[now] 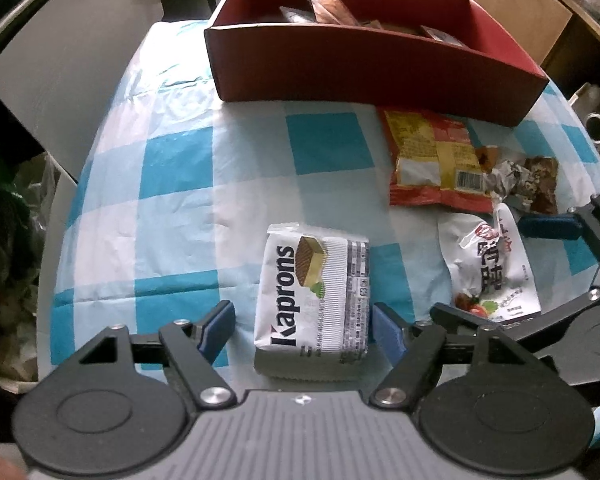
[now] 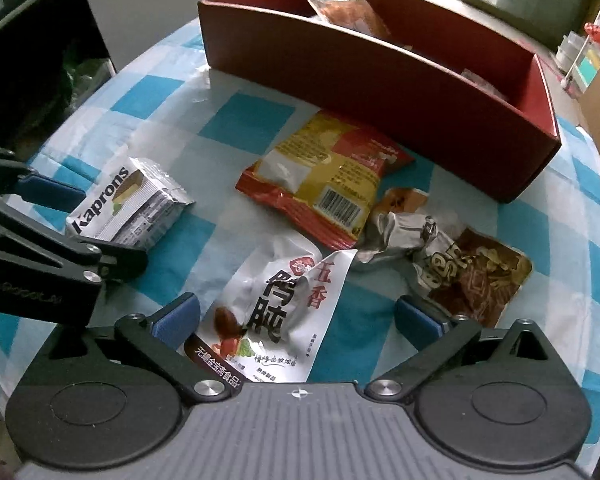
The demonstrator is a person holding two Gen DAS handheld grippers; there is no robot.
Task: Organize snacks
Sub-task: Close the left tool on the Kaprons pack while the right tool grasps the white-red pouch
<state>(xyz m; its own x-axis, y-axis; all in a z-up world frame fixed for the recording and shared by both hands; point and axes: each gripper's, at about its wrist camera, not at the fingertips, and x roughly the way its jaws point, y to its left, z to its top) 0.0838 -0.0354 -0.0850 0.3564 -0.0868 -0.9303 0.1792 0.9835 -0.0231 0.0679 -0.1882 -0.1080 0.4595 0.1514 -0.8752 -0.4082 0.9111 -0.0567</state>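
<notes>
My left gripper (image 1: 304,328) is open, its blue pads on either side of a white Kaprons wafer pack (image 1: 314,300) lying on the checked cloth; the pack also shows in the right wrist view (image 2: 128,204). My right gripper (image 2: 296,320) is open around a white pouch with black Chinese characters (image 2: 276,312), also seen in the left wrist view (image 1: 496,268). A red and yellow bag (image 2: 324,180) and a crumpled brown and silver pack (image 2: 448,264) lie beyond it. The dark red box (image 2: 380,80) at the back holds several snack packs.
The table wears a blue and white checked cloth (image 1: 172,184). A grey chair back (image 1: 68,60) stands at the left. Cardboard boxes and shelving (image 1: 540,4) stand at the far right. The left gripper shows at the left edge of the right wrist view (image 2: 40,216).
</notes>
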